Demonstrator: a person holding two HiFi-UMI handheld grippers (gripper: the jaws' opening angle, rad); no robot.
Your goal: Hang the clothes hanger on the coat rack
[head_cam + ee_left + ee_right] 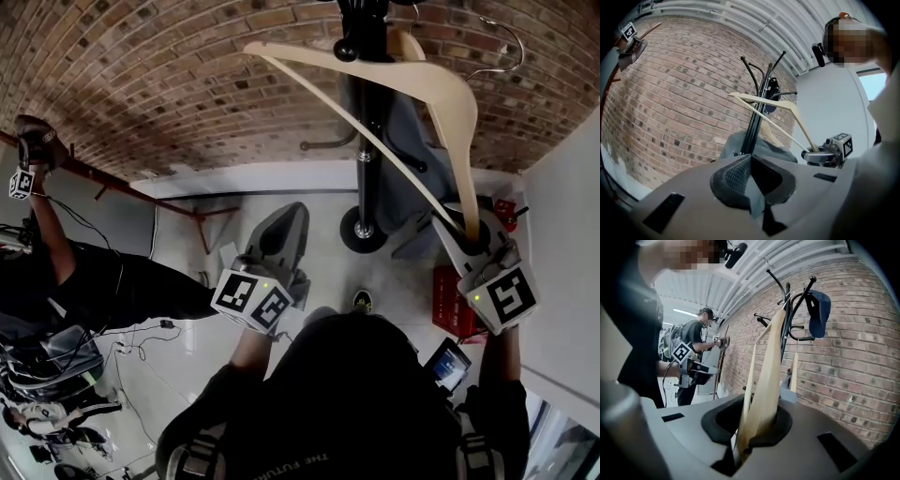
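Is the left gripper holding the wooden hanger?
No, the left gripper is shut on nothing; the right gripper clamps the hanger.

Pale wood hanger (412, 70), black coat rack (368, 178), red-brown brick wall (141, 75), navy cap (819, 310), seemingly grey garment (736, 146)

A wall of red-brown brick (169, 84) is seen at the back, and a red rail (141, 192) is run near its foot. A plain white wall (562, 216) is met at the right. The floor (187, 366) is pale and glossy; loose cables (141, 347) are strewn across it, and a red crate (448, 300) is set by the white wall. The ceiling (754, 18) is lined with white ribbed panels. A strip light (684, 311) is lit, and daylight is let in through a window (879, 84).
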